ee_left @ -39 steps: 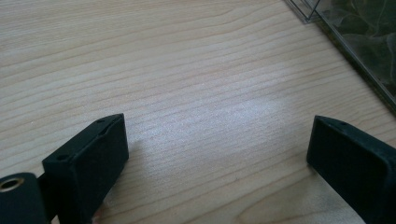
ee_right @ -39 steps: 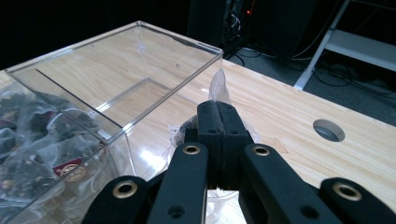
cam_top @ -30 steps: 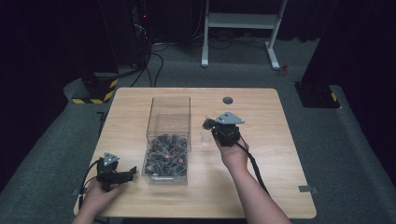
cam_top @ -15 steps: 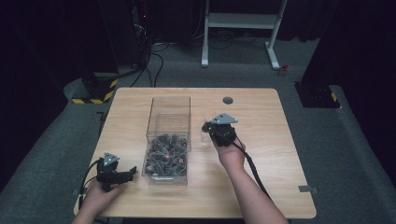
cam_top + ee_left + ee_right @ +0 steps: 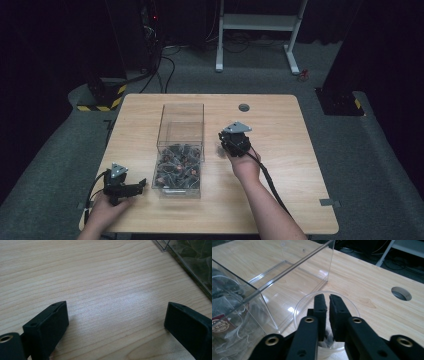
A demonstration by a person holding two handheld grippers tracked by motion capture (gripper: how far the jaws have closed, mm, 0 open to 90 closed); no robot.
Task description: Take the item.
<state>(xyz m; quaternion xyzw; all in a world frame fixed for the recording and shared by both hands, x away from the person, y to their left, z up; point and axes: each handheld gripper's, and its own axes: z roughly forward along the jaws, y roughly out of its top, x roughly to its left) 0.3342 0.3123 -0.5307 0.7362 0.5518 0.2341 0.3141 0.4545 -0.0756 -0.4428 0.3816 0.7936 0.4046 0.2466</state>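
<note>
Dark room, pale wooden table [image 5: 280,120]. Clear plastic box [image 5: 181,131], dark sachets heaped at its near end. Just right of it, a clear round plastic cup [image 5: 325,298]. Right gripper [image 5: 327,298] moved in over the cup, jaws just parting slightly; something dark below, likely a sachet released. Left gripper [image 5: 116,322] left of box, jaws wide, empty.

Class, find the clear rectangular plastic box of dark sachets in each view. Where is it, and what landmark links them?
High view: clear rectangular plastic box at the table's centre.
Left gripper view: its edge in the top right corner.
Right gripper view: across the left half.
Shared landmark: the pale wooden tabletop.
</note>
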